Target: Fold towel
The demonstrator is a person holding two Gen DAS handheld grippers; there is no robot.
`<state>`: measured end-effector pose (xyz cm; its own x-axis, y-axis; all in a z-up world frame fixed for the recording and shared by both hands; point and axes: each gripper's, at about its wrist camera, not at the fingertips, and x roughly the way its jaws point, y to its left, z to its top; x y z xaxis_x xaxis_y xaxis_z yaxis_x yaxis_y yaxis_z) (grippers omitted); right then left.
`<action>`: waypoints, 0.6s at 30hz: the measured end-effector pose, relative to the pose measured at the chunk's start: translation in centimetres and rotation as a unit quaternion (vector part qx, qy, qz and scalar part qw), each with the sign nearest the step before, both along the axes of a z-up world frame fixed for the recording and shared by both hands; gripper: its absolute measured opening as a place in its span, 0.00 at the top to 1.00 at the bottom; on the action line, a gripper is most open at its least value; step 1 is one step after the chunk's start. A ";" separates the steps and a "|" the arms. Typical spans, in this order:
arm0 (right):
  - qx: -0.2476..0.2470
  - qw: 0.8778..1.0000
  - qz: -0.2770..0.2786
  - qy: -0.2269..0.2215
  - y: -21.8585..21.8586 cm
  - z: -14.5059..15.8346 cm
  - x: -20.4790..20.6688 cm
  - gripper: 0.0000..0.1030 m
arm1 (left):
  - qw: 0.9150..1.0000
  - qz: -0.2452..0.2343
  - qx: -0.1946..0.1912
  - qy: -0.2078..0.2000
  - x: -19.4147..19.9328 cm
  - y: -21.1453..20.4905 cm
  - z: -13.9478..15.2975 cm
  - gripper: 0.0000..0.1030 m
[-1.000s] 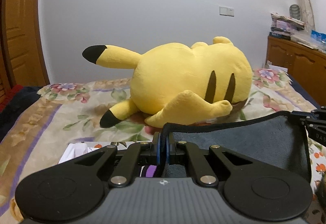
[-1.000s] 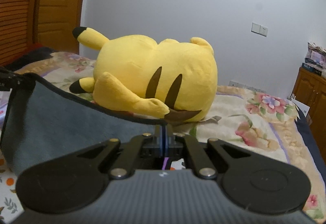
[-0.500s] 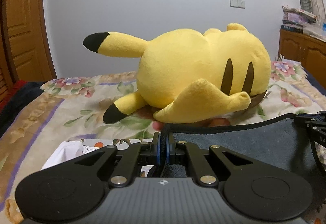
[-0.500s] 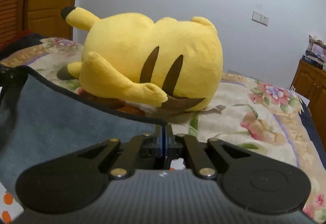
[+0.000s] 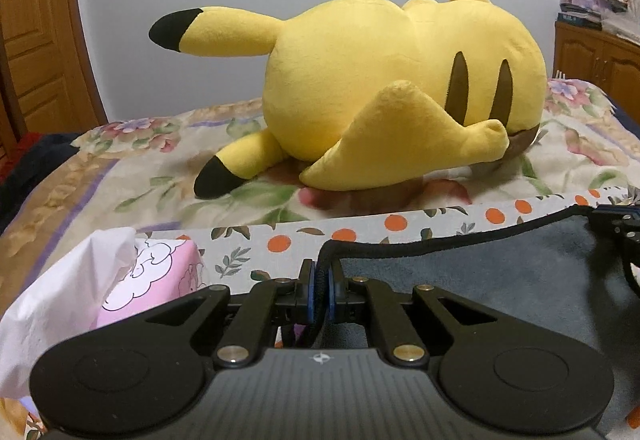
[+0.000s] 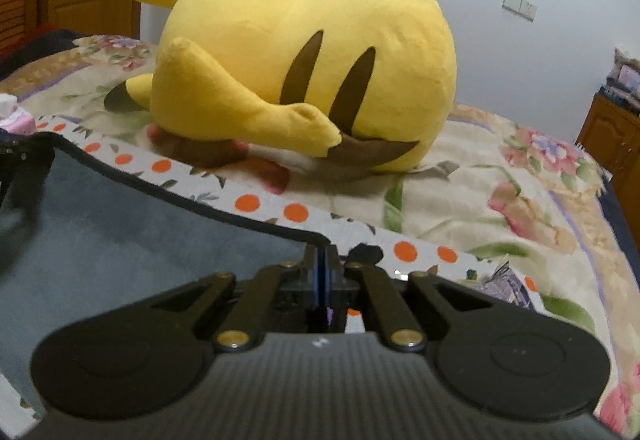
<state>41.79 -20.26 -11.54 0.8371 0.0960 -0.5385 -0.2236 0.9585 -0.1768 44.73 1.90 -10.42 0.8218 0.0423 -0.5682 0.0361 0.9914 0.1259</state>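
A grey towel (image 5: 472,280) with a black hem is stretched between my two grippers, low over a white cloth with orange dots (image 5: 400,228). My left gripper (image 5: 320,280) is shut on the towel's left corner. My right gripper (image 6: 322,268) is shut on the towel's right corner; the towel (image 6: 140,232) spreads to its left. The right gripper's tip shows at the right edge of the left wrist view (image 5: 616,220). The towel's lower part is hidden behind the gripper bodies.
A big yellow plush toy (image 5: 392,88) lies on the floral bedspread (image 5: 132,176) just beyond the dotted cloth, also in the right wrist view (image 6: 304,68). A pink tissue box (image 5: 152,280) with white tissue stands at left. A wooden cabinet (image 5: 600,56) stands at right.
Both grippers have moved forward and down with the towel. The plush toy looms larger, and the dotted cloth and tissue box have come into view under the towel's edge.
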 end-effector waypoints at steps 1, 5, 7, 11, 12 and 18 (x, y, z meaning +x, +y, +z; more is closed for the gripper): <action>-0.001 1.000 0.001 -0.003 0.1 0.0 -0.2 0.96 | 1.000 -0.001 -0.001 0.001 0.0 0.0 -0.1 0.92; -0.006 1.000 -0.005 0.001 0.1 0.0 0.0 0.89 | 1.000 -0.005 0.008 0.006 0.1 -0.4 -0.2 0.80; -0.003 1.000 -0.006 0.003 0.1 0.0 -0.2 0.87 | 1.000 -0.005 0.003 0.004 -0.2 -0.4 -0.1 0.67; 0.003 1.000 -0.009 0.010 0.0 0.1 -0.9 0.85 | 1.000 -0.012 0.000 0.004 -1.1 -0.7 0.0 0.60; 0.010 1.000 -0.008 0.012 -0.1 0.2 -1.2 0.78 | 1.000 -0.015 0.001 0.006 -1.5 -0.8 0.1 0.59; 0.045 0.999 0.001 0.014 -0.4 0.9 -4.0 0.53 | 0.999 -0.033 -0.003 0.021 -4.3 -1.1 -0.1 0.58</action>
<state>37.79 -20.66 -10.59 0.8214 0.1474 -0.5510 -0.2295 0.9698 -0.0826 40.41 0.78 -10.50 0.7985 -0.0138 -0.6018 0.1055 0.9875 0.1173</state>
